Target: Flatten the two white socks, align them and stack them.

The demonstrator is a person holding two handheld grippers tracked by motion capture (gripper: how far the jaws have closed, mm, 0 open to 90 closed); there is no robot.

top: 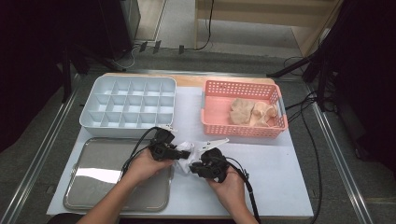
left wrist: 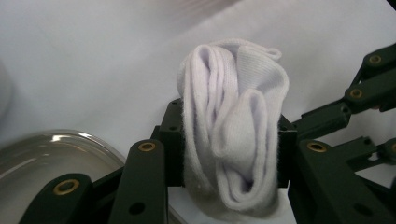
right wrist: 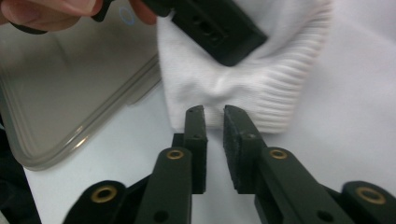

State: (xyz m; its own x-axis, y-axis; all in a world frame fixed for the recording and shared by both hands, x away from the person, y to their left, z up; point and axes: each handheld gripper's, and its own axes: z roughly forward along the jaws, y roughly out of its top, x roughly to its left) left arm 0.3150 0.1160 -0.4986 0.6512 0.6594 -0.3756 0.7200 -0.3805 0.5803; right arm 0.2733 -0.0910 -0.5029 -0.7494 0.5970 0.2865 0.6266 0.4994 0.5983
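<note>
Between both hands: white sock (left wrist: 233, 126) bunched, pinched by left gripper (left wrist: 229, 140). Right gripper (right wrist: 214, 114) slightly parted, empty, at cuff. Regrip cuff squarely, keep fold tight.

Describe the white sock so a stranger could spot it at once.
Start at the shiny metal tray at the table's near left. Just off its right edge, the left gripper clamps a folded white ribbed sock. Unlike the beige cloth pieces in the pink plastic basket, it is white and held.
</note>
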